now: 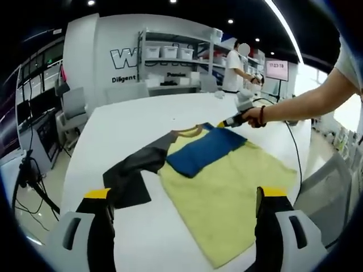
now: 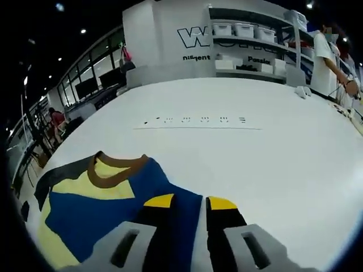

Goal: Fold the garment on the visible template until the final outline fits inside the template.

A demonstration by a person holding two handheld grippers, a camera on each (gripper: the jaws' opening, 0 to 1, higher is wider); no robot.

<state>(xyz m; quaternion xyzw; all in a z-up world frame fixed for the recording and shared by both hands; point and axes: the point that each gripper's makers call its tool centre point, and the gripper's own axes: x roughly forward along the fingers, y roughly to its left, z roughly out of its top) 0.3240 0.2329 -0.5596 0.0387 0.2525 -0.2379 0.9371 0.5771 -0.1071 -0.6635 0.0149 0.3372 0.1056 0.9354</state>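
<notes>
My right gripper (image 2: 184,207) has its yellow-tipped jaws pinched on the blue sleeve (image 2: 170,226) of the T-shirt (image 2: 102,207), whose cloth runs up between them. In the left gripper view that same right gripper (image 1: 222,123) sits at the far corner of the folded-over blue sleeve (image 1: 201,150). My left gripper (image 1: 184,207) hovers with jaws spread wide, empty, above the yellow body (image 1: 227,198) on the white table (image 2: 255,147).

If I let go carelessly, I reckon the blue fold could slide back or land skewed, because only one corner is pinned. The dark sleeve (image 1: 127,175) lies stretched out flat and could spoil the final outline.

I can't make out any template lines under the shirt. The hem nearest my left jaws is partly hidden, and how much cloth my right jaws hold is unclear.
</notes>
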